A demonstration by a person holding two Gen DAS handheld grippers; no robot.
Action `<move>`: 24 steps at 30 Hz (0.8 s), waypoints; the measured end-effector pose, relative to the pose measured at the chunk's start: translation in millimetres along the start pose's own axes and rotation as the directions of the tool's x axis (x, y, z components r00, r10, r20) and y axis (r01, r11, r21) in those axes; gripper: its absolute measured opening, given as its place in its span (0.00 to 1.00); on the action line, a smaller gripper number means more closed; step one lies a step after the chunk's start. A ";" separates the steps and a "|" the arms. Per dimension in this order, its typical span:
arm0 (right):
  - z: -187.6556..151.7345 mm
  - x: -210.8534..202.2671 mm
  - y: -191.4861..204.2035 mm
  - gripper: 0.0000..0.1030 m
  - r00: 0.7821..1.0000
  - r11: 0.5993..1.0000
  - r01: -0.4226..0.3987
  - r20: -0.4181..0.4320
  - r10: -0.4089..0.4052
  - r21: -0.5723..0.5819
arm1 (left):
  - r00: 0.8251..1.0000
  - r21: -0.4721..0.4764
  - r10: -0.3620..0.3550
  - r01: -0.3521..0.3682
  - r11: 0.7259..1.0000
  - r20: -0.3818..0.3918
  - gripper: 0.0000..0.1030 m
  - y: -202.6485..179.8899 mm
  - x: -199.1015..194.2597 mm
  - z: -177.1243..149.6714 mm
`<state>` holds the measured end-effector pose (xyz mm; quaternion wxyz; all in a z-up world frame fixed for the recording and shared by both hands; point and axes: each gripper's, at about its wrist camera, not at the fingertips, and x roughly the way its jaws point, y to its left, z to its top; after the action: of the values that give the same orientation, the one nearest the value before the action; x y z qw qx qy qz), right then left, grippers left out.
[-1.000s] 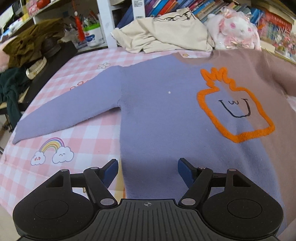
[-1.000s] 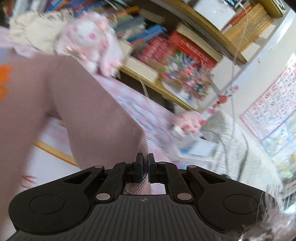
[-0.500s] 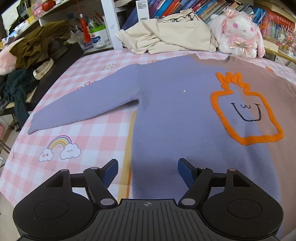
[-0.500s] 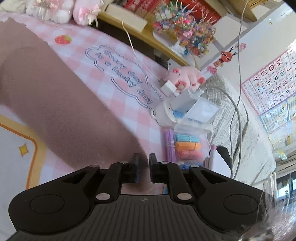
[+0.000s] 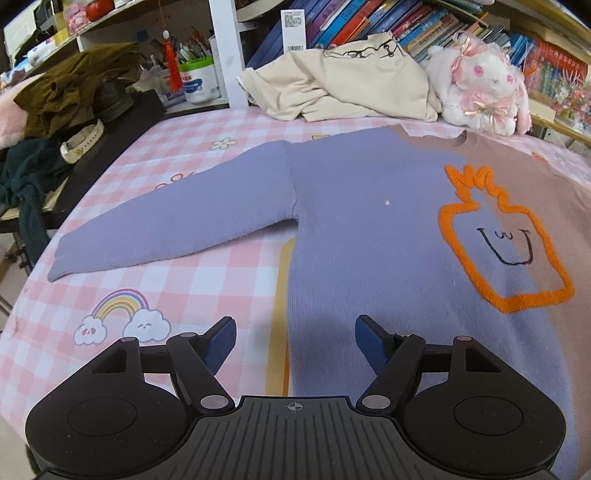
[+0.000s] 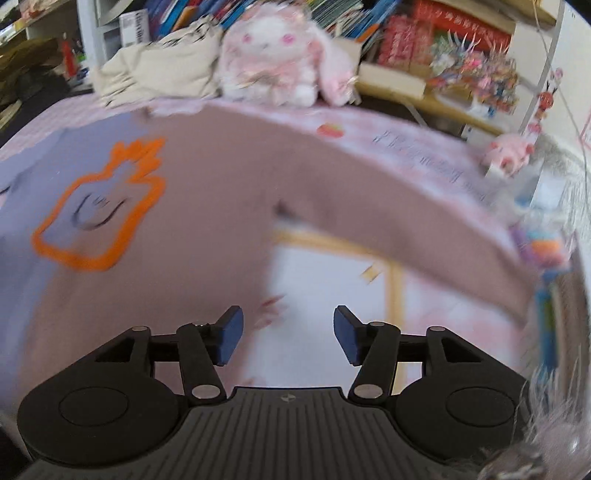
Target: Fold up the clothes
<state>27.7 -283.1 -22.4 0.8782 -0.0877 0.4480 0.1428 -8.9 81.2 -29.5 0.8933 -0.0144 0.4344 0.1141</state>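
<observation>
- We find the left tongs [image 5: 294,341] set wide and holding nothing, above the near hem of the sweater [image 5: 369,229], whose left edge runs between the blue pads.
- We find the right tongs [image 6: 288,334] with jaws opening and nothing between them; they hang over bare cloth cover just beside the sweater's brown side, in a blurred view.
- The sweater lies flat, front up, on the table [image 5: 207,280], which wears a pink checked cover with a rainbow print near the left tongs.
- The garment is purple on its left half and brown on its right half, with an orange outlined figure [image 5: 506,247] on the chest.
- The purple sleeve [image 5: 177,229] lies spread out towards the table's left edge, with the cuff close to that edge.
- The brown sleeve [image 6: 424,221] stretches towards the table's right edge.
- The collar points to the table's far edge.
- At the far edge, beyond the collar, we record a cream garment [image 5: 343,88] in a crumpled heap and, just beside it, a white and pink plush rabbit [image 5: 480,96].
- Behind these stands a bookshelf [image 5: 369,22] filled with books.
- Off the far left corner, dark clothes [image 5: 70,81] are piled up.
</observation>
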 end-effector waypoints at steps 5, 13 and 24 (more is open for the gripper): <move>-13.7 0.4 19.3 0.51 0.999 0.993 -0.005 -0.047 0.010 0.119 | 0.999 -0.021 -0.052 0.052 0.998 0.006 0.70 8.3 10.1 4.4; -26.3 -10.7 31.5 0.33 0.998 0.972 -0.019 -0.058 0.033 0.233 | 0.984 -0.080 -0.176 0.178 0.981 0.027 0.19 27.4 23.6 10.1; -16.3 -2.9 62.6 0.14 0.994 0.978 -0.096 -0.035 0.104 0.185 | 0.990 -0.002 -0.128 0.128 0.992 0.060 0.04 52.2 53.4 45.9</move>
<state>-7.0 -229.2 -31.2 0.8642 0.0128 0.4822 0.1429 47.1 148.0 -38.8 0.9114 -0.0415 0.4052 0.0584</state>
